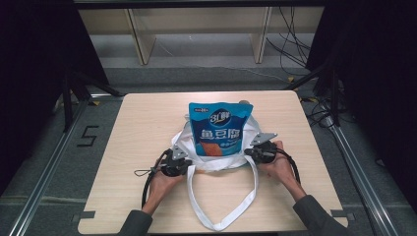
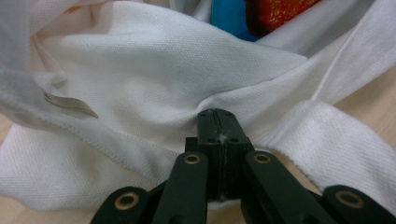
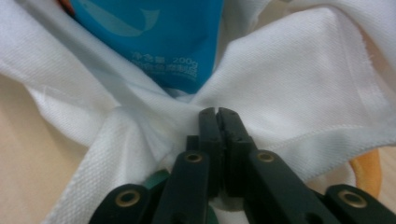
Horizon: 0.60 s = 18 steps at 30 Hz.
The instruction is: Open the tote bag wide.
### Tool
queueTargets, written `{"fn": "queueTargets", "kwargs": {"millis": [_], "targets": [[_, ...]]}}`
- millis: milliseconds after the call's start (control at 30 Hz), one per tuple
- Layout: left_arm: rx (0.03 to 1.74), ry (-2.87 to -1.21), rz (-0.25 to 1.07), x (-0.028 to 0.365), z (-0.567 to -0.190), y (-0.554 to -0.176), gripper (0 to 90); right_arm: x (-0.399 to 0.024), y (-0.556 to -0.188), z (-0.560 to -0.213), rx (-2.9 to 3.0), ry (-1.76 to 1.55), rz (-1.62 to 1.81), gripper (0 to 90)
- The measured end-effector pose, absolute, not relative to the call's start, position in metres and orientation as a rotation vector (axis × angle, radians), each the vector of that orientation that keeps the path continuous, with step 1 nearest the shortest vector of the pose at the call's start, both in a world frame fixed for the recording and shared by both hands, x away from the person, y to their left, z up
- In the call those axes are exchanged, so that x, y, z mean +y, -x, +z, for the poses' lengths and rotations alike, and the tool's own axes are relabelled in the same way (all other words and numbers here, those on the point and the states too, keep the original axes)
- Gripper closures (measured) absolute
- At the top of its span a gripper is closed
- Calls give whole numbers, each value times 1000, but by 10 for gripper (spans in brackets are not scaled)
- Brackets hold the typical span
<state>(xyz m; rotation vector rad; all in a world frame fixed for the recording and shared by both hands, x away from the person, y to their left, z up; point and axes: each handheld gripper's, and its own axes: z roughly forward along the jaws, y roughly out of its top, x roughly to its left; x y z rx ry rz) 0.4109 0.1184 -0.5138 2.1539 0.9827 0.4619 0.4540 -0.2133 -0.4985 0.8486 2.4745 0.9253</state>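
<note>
A white cloth tote bag (image 1: 183,141) lies open on the wooden table (image 1: 147,118), its long handle loop (image 1: 221,223) trailing toward the front edge. A blue snack pouch (image 1: 220,129) stands upright in the bag's mouth. My left gripper (image 1: 189,162) is shut on the bag's left rim. The left gripper view has the cloth (image 2: 140,79) puckering at the closed tips (image 2: 216,114). My right gripper (image 1: 247,151) is shut on the right rim. In the right gripper view the cloth (image 3: 303,88) bunches at its tips (image 3: 217,112), with the pouch (image 3: 154,32) just behind.
Wooden shelving (image 1: 196,29) stands beyond the table's far edge, with cables on the floor at the back right. Dark frame posts (image 1: 66,98) flank both sides. An orange curved object (image 3: 369,172) peeks from under the cloth in the right gripper view.
</note>
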Motion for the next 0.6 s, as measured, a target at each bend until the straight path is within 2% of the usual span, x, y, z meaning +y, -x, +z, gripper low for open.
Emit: {"fn": "queueTargets", "kwargs": {"millis": [233, 600], "targets": [[1008, -2139, 485, 117, -515, -423, 885, -213, -471, -499, 2450, -887, 947, 883], [997, -2137, 490, 118, -512, -425, 862, -213, -474, -499, 2430, -920, 962, 860]]}}
